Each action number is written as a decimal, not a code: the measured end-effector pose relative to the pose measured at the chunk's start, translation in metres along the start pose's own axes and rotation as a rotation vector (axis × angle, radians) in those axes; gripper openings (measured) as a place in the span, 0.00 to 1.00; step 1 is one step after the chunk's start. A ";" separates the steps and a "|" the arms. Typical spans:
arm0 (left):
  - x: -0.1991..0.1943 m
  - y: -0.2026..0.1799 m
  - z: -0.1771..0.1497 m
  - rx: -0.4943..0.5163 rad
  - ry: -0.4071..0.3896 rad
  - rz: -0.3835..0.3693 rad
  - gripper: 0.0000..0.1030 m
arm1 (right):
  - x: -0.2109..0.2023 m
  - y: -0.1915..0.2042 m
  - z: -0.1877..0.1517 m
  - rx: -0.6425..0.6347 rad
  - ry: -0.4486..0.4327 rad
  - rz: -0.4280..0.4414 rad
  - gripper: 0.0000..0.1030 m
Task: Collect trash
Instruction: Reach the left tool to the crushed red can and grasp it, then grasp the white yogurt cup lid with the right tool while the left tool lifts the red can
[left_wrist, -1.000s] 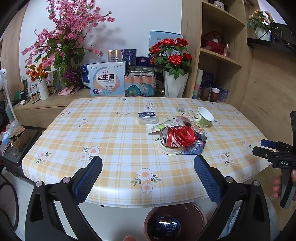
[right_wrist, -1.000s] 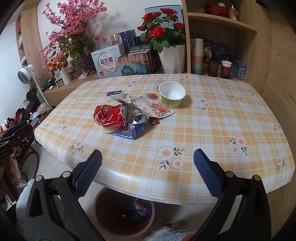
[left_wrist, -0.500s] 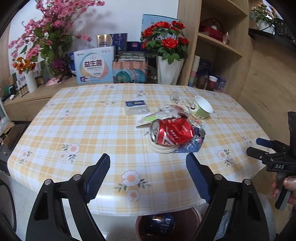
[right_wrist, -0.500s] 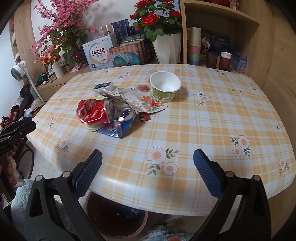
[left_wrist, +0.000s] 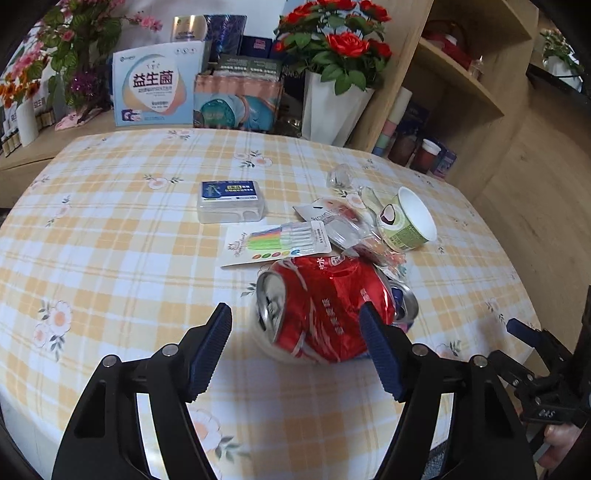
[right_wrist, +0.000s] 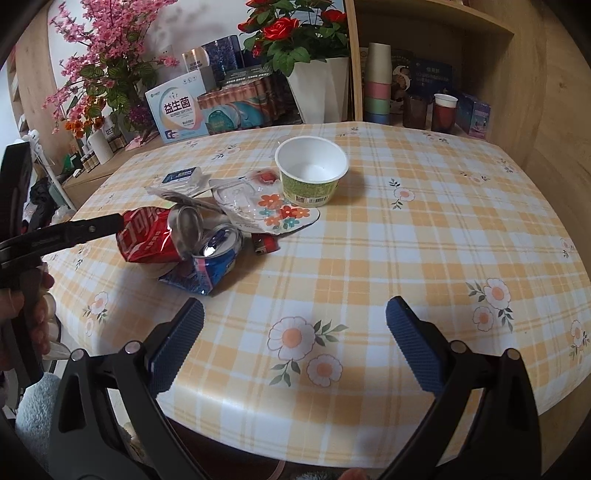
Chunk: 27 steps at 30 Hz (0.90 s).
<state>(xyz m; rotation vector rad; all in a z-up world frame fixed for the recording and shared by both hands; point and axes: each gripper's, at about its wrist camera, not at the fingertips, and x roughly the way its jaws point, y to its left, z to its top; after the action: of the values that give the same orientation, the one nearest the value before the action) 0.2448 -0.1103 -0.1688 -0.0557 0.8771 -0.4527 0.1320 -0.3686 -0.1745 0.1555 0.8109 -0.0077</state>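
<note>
Fingers (left_wrist: 218, 347) of both grippers apart, left narrowing round red can (left_wrist: 325, 306), blue can (right_wrist: 214, 262) half-hidden.

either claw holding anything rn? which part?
Nothing held. Left claw has been closing as it nears the red can, but its pads are not pressing it. Right claw is open over bare table.

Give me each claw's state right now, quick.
Left claw: open, jaws just been closing around the crushed red can, pads not yet pressing it.
Right claw: open, holding nothing.
</note>
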 end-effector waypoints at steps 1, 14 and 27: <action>0.007 0.001 0.002 -0.006 0.009 0.000 0.68 | 0.001 0.000 0.001 0.000 -0.002 -0.005 0.95; 0.031 0.015 0.004 -0.070 0.082 -0.022 0.31 | 0.020 0.016 0.019 -0.071 0.027 -0.004 0.95; -0.030 0.033 0.022 -0.086 -0.068 -0.035 0.30 | 0.037 0.069 0.043 -0.270 0.003 -0.001 0.94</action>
<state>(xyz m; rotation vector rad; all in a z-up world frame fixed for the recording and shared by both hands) 0.2565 -0.0711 -0.1401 -0.1645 0.8297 -0.4429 0.1925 -0.3048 -0.1629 -0.1000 0.8076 0.1009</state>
